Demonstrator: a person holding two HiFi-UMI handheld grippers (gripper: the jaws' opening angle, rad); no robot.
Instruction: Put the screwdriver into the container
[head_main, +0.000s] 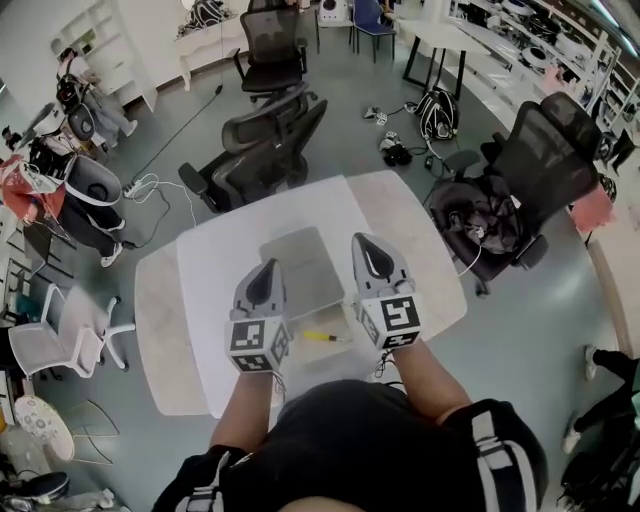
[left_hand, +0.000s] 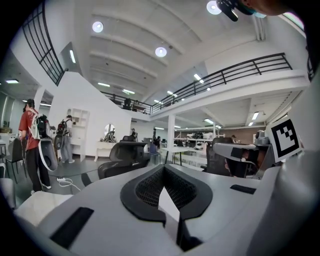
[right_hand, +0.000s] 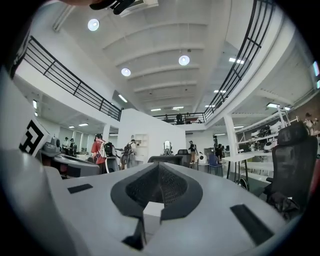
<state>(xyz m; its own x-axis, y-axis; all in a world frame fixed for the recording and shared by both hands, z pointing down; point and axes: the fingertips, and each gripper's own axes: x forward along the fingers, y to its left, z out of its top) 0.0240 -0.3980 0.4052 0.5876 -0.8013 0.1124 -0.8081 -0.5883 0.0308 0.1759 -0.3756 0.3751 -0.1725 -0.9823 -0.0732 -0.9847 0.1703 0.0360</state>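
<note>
- Jaws of left gripper (left_hand: 167, 199): pressed together, nothing btwn them; aimed outward & up, not down at the table (head_main: 400, 215).
- Jaws of right gripper (right_hand: 151, 209): likewise closed, empty, tilted upward.
- Head view: both grippers held side by side above the white table, touching nothing.
- Yellow-handled screwdriver (head_main: 320, 337): lying flat on the table btwn the two grippers, close to the person's body, just beside the near edge of the grey container (head_main: 300, 262); not inside it.
- Step, as judged: pre-pickup; no grasp yet, nothing moved into the container.
- Next move prob. calls for: tipping one gripper down, opening its jaws, closing across the handle, then a lift & short carry fwd into the container.
</note>
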